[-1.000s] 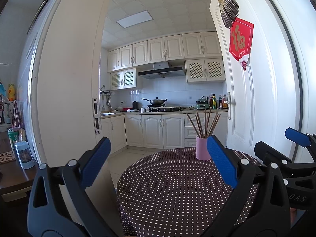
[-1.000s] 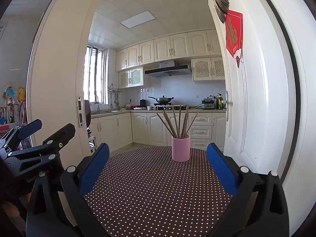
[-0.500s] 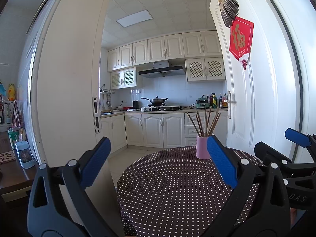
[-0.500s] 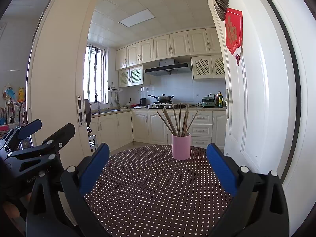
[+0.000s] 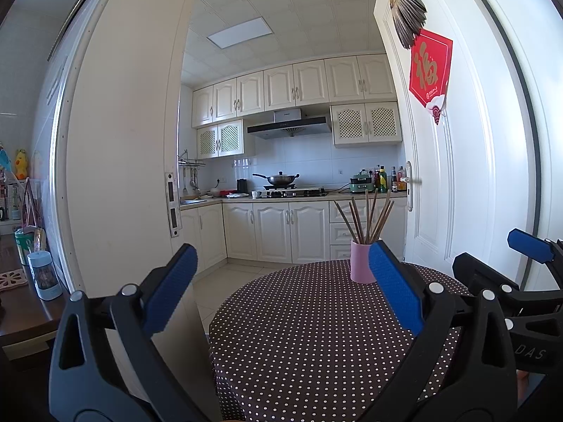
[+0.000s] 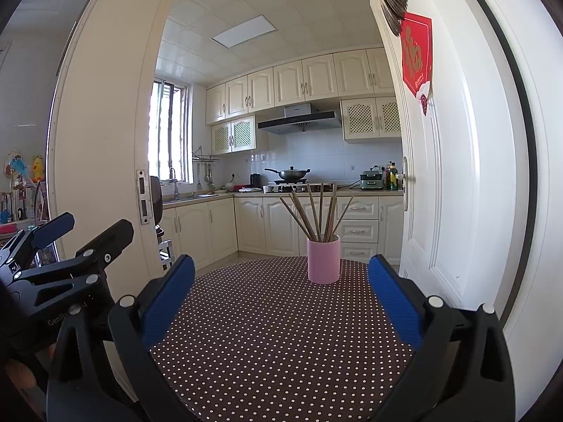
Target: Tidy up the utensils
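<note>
Chopsticks [image 6: 318, 212] are standing fanned out in a pink cup [image 6: 323, 259] near the far edge of the round polka-dot table [image 6: 274, 334]. Going left to right: left gripper [image 5: 281, 290] hangs over the table's near left edge, jaws spread wide, nothing in them. Right gripper [image 6: 281, 293] is beside it over the near edge, also wide open and empty, with the cup well ahead between its blue pads [image 6: 394, 299].

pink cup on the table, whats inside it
The pink cup holds a bunch of brown chopsticks, fanned out above its rim. Their lower ends, and anything else in the cup, are hidden by its opaque wall.
</note>
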